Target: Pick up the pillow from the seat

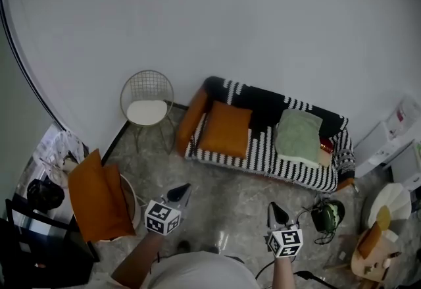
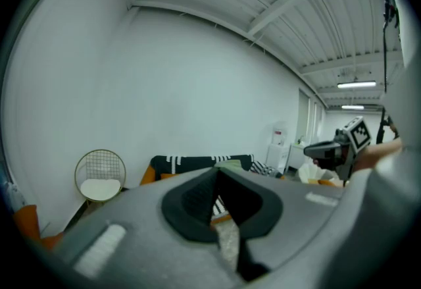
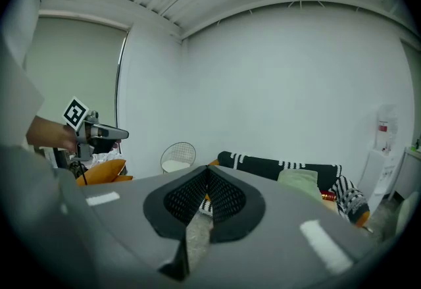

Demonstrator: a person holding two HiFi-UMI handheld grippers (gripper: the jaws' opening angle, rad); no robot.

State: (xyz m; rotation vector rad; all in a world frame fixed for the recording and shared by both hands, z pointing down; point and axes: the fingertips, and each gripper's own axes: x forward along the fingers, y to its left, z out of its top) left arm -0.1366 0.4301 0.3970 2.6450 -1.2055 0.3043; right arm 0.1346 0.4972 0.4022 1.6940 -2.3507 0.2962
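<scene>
Grey left claw (image 2: 216, 176), closed, hides most of sofa (image 2: 191, 162).

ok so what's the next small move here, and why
Probably carry both grippers forward toward the sofa. The left gripper and right gripper are shut and empty, and they hang well short of it, with open floor between. The orange pillow and green pillow sit on the sofa untouched, so closing that gap seems to come before opening the jaws.

Nothing legible in view
Black-and-white square markers on the left gripper (image 1: 184, 189) and right gripper (image 1: 273, 207) carry patterns, not letters.
</scene>
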